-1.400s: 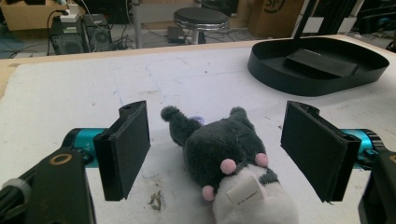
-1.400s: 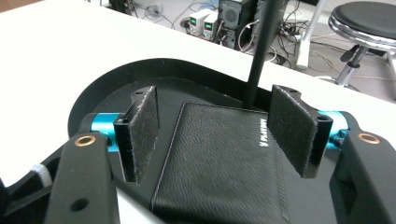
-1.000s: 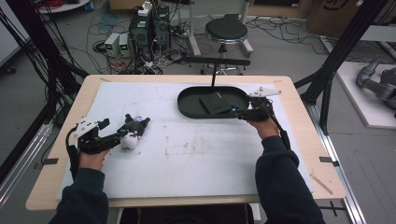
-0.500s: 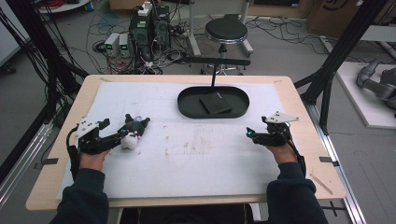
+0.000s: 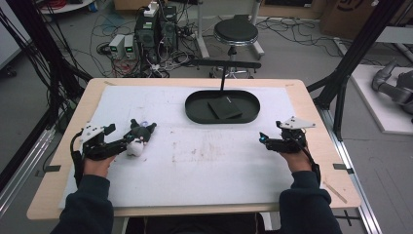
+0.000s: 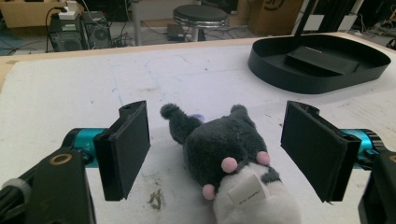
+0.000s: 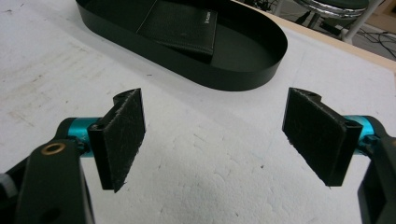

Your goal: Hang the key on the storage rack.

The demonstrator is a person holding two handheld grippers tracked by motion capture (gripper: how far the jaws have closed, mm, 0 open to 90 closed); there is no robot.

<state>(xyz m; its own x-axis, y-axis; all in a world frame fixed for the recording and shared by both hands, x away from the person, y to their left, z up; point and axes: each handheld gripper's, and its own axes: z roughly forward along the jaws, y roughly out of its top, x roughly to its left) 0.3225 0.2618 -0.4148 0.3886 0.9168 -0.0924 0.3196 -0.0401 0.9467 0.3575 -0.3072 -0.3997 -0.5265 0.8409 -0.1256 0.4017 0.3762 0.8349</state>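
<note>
A plush toy [image 5: 138, 140] with a grey head and white body lies on the white mat at the left. My left gripper [image 5: 127, 142] reaches around it. In the left gripper view the plush toy [image 6: 233, 158] lies between the wide open jaws of my left gripper [image 6: 215, 140], and neither pad [image 6: 128, 149] touches it. At the back stands a black oval tray [image 5: 195, 111] holding a black wallet [image 5: 225, 108]. My right gripper [image 5: 263, 138] rests open on the mat at the right, below the tray. In its own view my right gripper [image 7: 215, 135] has nothing between its jaws, with the tray [image 7: 243, 77] and wallet [image 7: 182, 28] ahead.
A black bar on a post [image 5: 225, 66] stands just behind the tray. Beyond the table's far edge are a stool [image 5: 235, 33], computer boxes [image 5: 156, 29] and floor cables. The white mat [image 5: 204, 161] covers most of the wooden table [image 5: 336, 161].
My right gripper has drawn back from the tray's right end to the near right of the mat. The left gripper and the plush toy have not moved.
</note>
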